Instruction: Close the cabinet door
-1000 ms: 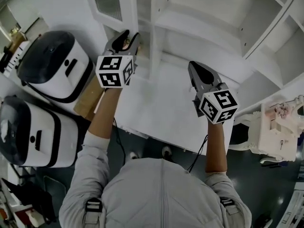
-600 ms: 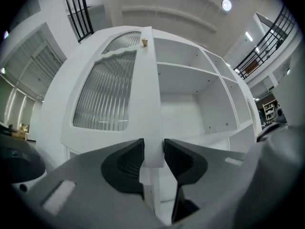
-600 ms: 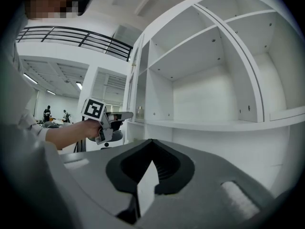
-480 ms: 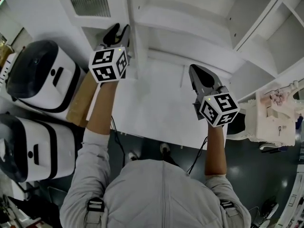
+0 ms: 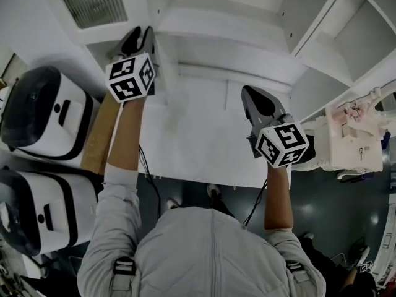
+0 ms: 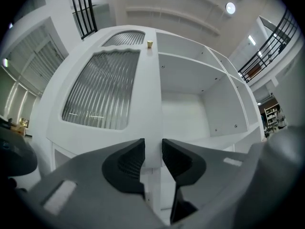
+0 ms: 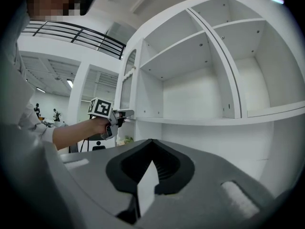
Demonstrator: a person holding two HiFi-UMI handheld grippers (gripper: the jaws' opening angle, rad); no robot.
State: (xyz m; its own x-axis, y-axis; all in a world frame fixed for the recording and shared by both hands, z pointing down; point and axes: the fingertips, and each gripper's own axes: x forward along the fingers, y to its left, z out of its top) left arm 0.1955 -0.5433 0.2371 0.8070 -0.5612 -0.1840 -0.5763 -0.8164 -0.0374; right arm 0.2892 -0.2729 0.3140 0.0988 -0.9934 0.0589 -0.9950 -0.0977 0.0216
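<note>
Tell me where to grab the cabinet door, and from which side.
Take the free vertical edge of the cabinet door, below the ribbed pane, approached edge-on: the thin flat frame slips between jaws. The left gripper straddles it, jaws closing.

I log cabinet door (image 6: 102, 94) left of open shelves (image 6: 190, 109), behind the counter (image 5: 204, 147) | two appliances (image 5: 43, 110) off its left edge | machine (image 5: 349, 138) off right edge
</note>
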